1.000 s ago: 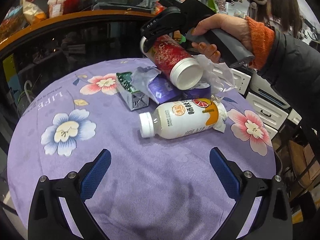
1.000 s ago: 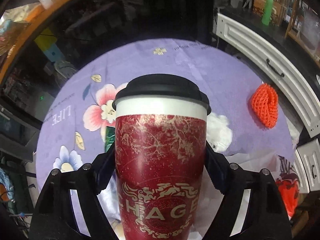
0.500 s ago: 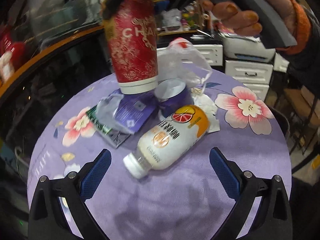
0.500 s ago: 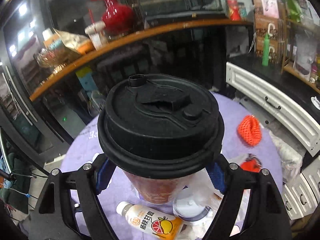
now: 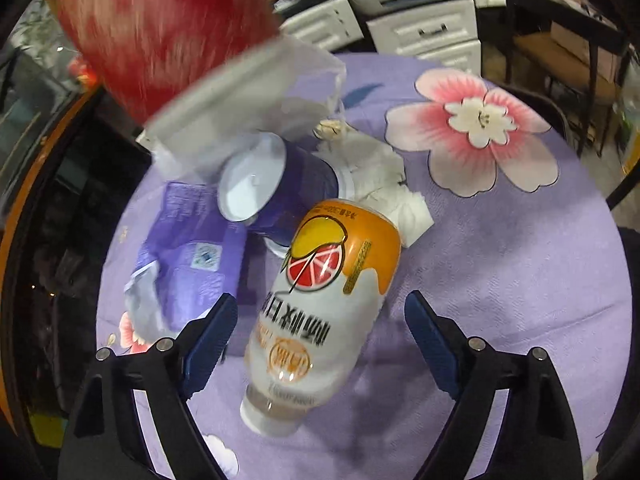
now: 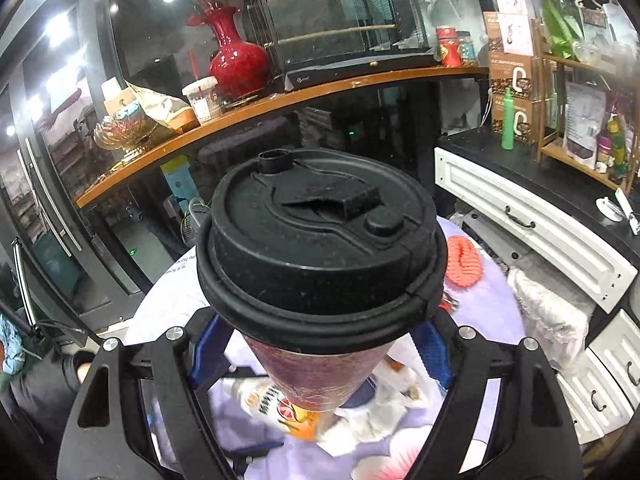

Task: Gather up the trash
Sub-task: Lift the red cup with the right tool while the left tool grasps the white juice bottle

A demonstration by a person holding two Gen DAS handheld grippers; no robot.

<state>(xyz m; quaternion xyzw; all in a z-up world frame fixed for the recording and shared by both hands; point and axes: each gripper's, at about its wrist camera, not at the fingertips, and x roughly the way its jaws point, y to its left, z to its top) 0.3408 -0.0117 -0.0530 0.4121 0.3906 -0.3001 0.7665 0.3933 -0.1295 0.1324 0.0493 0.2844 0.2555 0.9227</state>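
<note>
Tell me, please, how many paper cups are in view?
2: a red paper cup with a black lid gripped in the right gripper; a purple paper cup lying on the table beside the white bottle. Others may be hidden.

light: dim indoor, ceiling lamps glare upper left | blur: red cup (image 5: 160,28) smeared | edges: fisheye-bent, dark

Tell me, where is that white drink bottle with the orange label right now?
The bottle lies on its side on the purple flowered tablecloth, between the closing, not yet touching jaws of the left gripper, with a purple cup just behind it.
</note>
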